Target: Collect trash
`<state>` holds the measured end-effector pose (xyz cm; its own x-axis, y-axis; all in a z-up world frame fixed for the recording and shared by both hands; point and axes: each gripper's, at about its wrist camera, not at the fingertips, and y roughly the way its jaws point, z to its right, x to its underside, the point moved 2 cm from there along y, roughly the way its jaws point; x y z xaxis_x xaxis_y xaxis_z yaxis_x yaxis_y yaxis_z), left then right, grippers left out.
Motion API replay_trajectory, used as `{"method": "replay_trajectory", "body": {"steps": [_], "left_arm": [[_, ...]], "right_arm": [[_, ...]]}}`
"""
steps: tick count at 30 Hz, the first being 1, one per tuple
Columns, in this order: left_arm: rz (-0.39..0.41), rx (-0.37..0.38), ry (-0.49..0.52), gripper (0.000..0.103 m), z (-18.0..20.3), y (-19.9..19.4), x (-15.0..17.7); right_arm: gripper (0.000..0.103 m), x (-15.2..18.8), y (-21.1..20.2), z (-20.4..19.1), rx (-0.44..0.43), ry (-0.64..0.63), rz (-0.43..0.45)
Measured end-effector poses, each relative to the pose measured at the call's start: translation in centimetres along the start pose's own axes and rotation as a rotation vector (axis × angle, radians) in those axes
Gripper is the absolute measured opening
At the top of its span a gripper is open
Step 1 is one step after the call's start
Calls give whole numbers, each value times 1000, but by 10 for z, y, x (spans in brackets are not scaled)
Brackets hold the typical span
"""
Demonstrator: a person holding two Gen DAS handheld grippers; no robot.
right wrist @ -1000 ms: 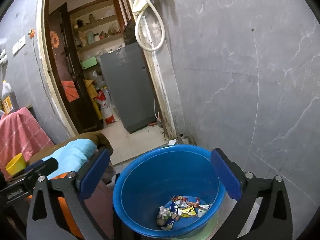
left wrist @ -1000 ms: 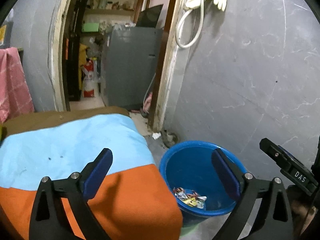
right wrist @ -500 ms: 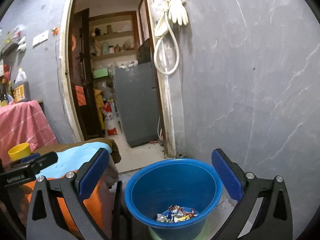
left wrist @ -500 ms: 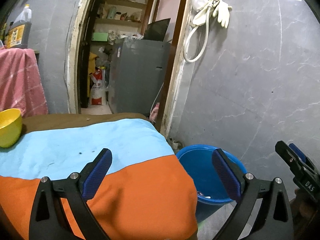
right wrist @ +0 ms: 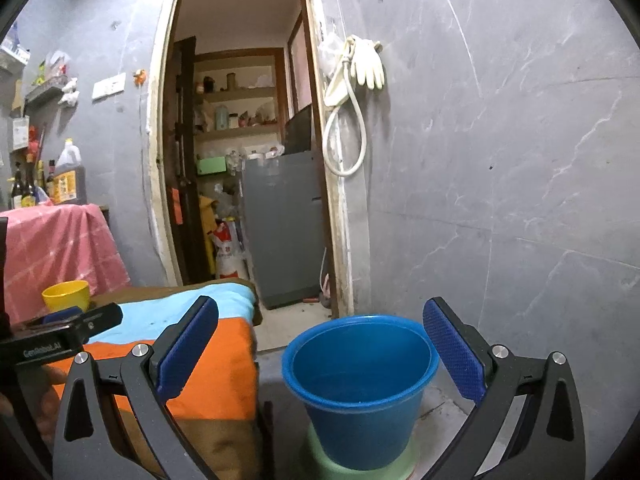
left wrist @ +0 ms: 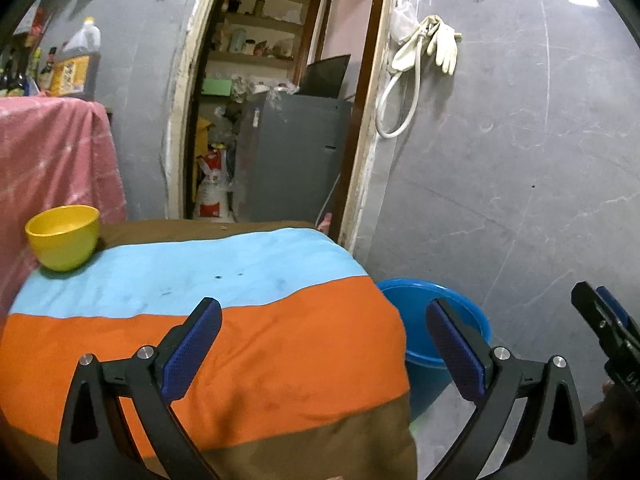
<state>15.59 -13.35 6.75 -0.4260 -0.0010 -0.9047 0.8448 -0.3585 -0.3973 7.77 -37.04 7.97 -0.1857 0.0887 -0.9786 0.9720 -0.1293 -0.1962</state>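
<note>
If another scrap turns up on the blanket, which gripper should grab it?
Left, probably. The left gripper is open over the blanket, while the right gripper is open facing the bucket, with the blanket off to its side. No scrap is visible on the blanket now.

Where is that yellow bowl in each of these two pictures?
Left wrist view: the yellow bowl sits at the left edge, on the far corner of the striped cloth.
Right wrist view: the yellow bowl is small, lower left, behind the other claw.
Shared landmark: the blue bucket.
</note>
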Motion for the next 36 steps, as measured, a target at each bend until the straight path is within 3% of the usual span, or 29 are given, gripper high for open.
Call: {"method": "replay_trajectory", "body": {"steps": [20, 36], "left_arm": [[94, -117, 49, 101, -28, -94, 38], [130, -211, 33, 101, -57, -130, 66]], "right_arm": [[103, 16, -84, -45, -16, -5, 105], [103, 47, -95, -75, -42, -48, 112]]}}
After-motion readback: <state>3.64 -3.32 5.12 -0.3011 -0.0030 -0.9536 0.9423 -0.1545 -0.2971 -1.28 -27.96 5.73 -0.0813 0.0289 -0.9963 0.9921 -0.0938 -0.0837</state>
